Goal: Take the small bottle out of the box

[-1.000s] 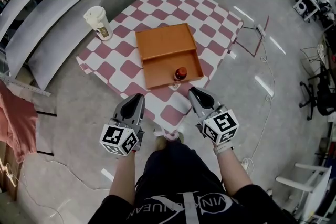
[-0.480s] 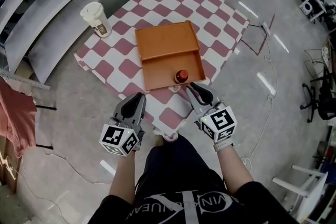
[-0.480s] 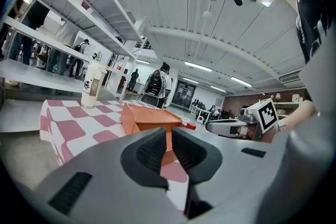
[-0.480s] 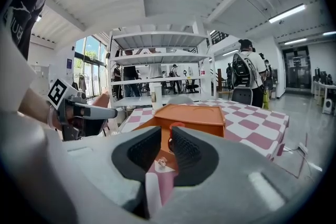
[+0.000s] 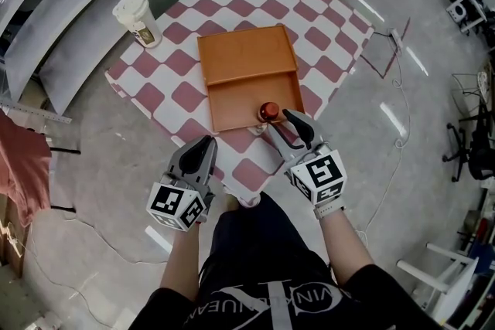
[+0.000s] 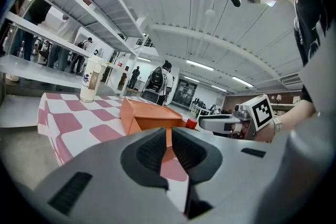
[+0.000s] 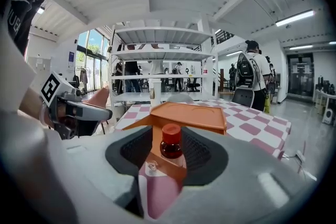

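Peeking above the box [image 7: 167, 167] wall, the small bottle [image 7: 171, 144] hides its base.

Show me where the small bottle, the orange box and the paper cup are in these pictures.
small bottle [image 7: 171, 132]: right gripper view, on its red cap.
orange box [image 5: 236, 100]: head view, on the bare floor inside it.
paper cup [image 5: 130, 8]: head view, on its white lid.

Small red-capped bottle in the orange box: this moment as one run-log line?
phase: approach | right gripper: jaws just opening, empty | small red-capped bottle: upright in orange box, ahead of jaws
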Demonstrator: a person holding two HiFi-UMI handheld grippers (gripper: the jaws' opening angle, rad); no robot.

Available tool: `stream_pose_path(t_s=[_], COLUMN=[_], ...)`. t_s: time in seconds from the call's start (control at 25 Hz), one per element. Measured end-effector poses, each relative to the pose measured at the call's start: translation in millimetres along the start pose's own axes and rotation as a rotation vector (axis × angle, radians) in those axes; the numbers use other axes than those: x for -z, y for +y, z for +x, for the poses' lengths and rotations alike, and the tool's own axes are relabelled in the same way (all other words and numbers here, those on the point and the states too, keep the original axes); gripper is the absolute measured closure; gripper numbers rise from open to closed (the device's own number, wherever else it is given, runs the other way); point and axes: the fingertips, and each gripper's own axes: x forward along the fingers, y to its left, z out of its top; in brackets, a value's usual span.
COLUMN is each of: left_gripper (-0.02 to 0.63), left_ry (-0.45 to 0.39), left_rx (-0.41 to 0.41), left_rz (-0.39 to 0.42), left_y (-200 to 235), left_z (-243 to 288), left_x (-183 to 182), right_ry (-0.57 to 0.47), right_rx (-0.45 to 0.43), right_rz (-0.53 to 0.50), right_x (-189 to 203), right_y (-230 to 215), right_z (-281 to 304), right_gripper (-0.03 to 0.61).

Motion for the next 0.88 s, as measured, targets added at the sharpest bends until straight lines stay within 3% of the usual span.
stream_pose_path(t_s=[0.32,0.88], left_gripper=[0.578,0.578], left_ry=[0.006,0.003], left_rx=[0.007,-0.02], left_rz=[-0.003,-0.031], left_y=[-5.2,-1.7], left_z=[2.6,-3.7], left_x=[4.6,11.4], right_ry=[0.043,0.104], right_rx=[-0.001,0.002], right_rz=[0.04,0.007], right_x=[6.2,13.2], right_y=[-4.8,-5.3], right_z=[16.5,33.5], right_gripper=[0.367,0.367])
